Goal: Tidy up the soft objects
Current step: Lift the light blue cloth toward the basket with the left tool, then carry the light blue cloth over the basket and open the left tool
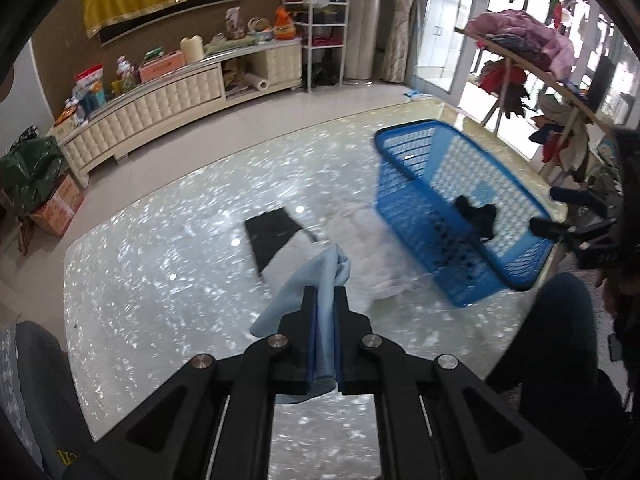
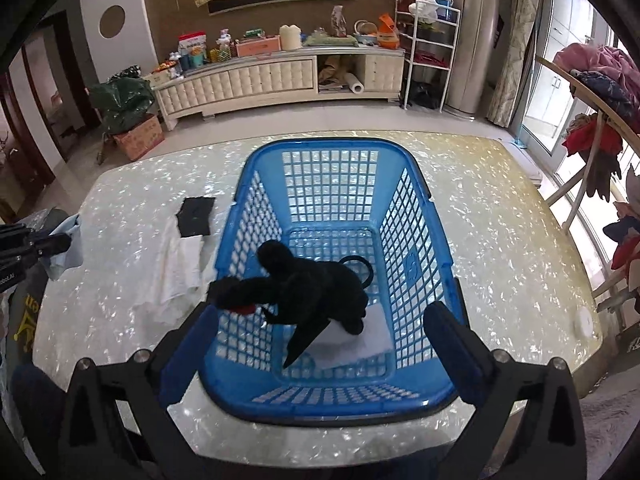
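The left gripper (image 1: 325, 294) pinched a light blue cloth (image 1: 316, 276) above the table's (image 2: 500, 240) left edge; the right gripper (image 2: 320, 320) gaped wide over the blue basket (image 2: 332, 148). Dangling cloth might snag the basket's rim and spill outside.

A: Left wrist view: blue basket (image 1: 460, 216) and white cloth (image 1: 376, 264) motion-blurred. Light blue cloth (image 1: 320, 280) partly hidden between the left hand-held gripper (image 1: 325, 292) fingers.

B: Right wrist view: white sheet (image 2: 360, 340) mostly under the black plush toy (image 2: 308, 284); left hand-held gripper (image 2: 52, 242) cut off at the frame edge. Red patch on the toy too small to identify.
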`<action>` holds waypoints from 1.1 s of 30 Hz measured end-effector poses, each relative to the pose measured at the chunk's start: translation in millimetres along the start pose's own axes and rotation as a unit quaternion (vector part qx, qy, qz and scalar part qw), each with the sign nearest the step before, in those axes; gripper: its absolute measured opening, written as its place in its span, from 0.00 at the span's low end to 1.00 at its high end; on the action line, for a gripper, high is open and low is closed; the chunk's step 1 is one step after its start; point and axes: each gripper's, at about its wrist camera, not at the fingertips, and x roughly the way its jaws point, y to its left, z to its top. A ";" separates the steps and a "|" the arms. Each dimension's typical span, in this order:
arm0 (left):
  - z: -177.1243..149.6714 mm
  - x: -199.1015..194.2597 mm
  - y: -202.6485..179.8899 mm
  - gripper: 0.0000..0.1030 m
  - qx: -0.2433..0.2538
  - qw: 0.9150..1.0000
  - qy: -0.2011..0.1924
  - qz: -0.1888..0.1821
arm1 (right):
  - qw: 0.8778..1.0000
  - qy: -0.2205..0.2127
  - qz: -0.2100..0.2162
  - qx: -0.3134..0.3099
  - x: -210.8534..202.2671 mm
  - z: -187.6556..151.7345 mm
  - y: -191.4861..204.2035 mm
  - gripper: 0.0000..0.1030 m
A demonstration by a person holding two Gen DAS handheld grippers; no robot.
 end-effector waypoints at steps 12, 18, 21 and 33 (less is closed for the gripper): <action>34.3 -15.7 -71.8 0.06 0.048 0.998 -0.024 -0.046 | 1.000 -0.013 0.001 -0.010 -9.2 -17.4 -0.2 1.00; 55.7 2.9 -110.7 0.06 0.078 0.995 -0.024 -0.063 | 1.000 -0.014 -0.006 -0.004 -8.4 -25.7 -12.5 1.00; 65.6 11.7 -127.9 0.06 0.091 0.993 -0.024 -0.074 | 1.000 -0.016 -0.006 0.004 -9.2 -27.3 -20.7 1.00; 96.7 64.0 -183.4 0.06 0.147 0.985 0.003 -0.094 | 1.000 -0.018 -0.002 0.024 -3.7 -34.1 -37.0 1.00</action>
